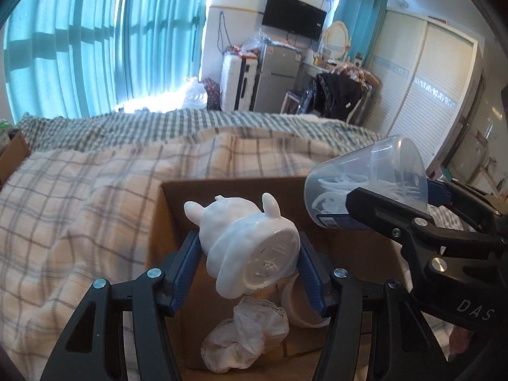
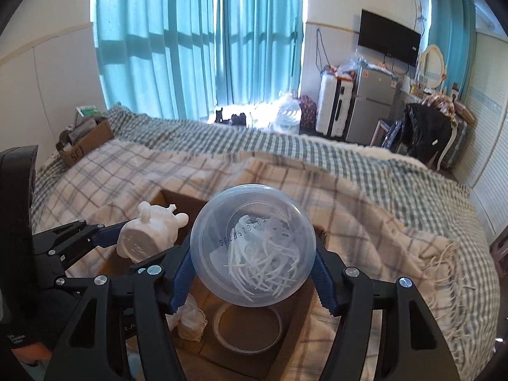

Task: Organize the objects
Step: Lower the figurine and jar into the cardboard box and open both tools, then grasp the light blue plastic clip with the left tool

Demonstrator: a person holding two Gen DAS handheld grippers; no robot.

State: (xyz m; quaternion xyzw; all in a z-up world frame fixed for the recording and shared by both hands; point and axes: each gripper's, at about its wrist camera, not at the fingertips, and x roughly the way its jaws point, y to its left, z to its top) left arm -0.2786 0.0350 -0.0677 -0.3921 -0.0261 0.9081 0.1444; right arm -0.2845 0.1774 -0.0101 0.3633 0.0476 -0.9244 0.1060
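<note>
Clamped between blue pads of the left hand-held gripper (image 1: 249,258): a white figurine (image 1: 250,247), base toward the camera, hanging above the open cardboard box (image 1: 235,187) on the bed (image 1: 79,190). Looks hard and glossy, probably ceramic or plaster, so likely brittle and slippery; thin ears best kept off the box wall, grip best kept on the broad body. Pinched in the right hand-held gripper (image 2: 252,260): a clear plastic tub (image 2: 252,241) of white picks, light, smooth, round-sided, apt to slide or flex if squeezed harder. Already lying in the box: a tape roll (image 2: 247,327) and crumpled white lace cloth (image 1: 244,336). Free floor remains toward the far corner; walls stand near both grippers, plaid blanket soft all round.
</note>
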